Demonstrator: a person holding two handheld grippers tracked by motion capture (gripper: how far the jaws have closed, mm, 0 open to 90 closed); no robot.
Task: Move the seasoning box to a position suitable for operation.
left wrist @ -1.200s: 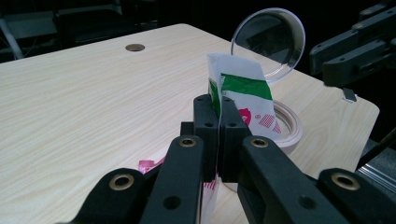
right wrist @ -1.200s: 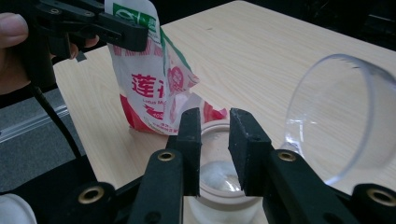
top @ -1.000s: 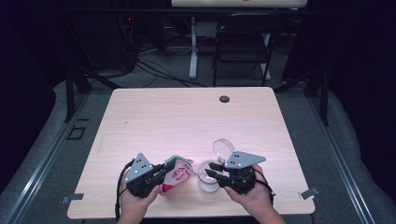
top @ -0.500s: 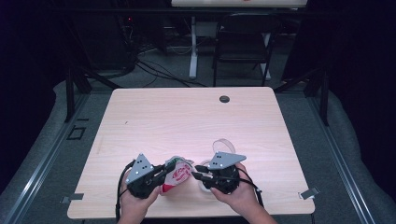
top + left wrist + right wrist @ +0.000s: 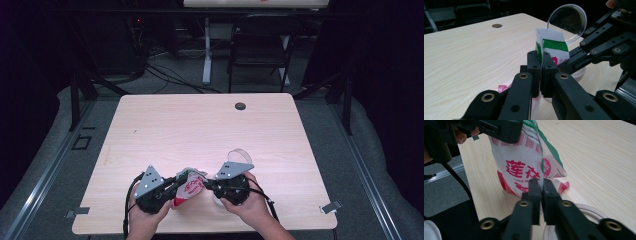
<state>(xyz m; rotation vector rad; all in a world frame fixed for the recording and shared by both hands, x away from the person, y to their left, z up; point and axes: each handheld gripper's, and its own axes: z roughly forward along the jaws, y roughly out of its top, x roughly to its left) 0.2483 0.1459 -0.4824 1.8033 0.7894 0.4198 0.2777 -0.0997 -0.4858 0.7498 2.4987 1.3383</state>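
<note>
A white packet [image 5: 189,189] with red lettering and a green stripe stands at the table's front edge between both grippers. My left gripper [image 5: 176,187] is shut on its upper edge; in the left gripper view the pads [image 5: 534,67] pinch the packet [image 5: 552,46] flat. My right gripper [image 5: 205,184] comes in from the right, and its jaws have just closed on the packet's opposite edge. In the right gripper view that thin edge runs down between the black fingers [image 5: 535,190], with the packet [image 5: 521,167] right ahead. The left gripper [image 5: 499,130] holds the packet's top there.
A clear round lid [image 5: 239,155] stands tilted up just behind the right gripper, above a white round container [image 5: 586,210] under the right hand. A dark grommet hole [image 5: 240,106] sits near the table's far edge. A chair [image 5: 260,47] stands beyond the table.
The right gripper has moved left to the packet and its jaws have closed on the packet's edge. The left gripper and the packet have kept still.
</note>
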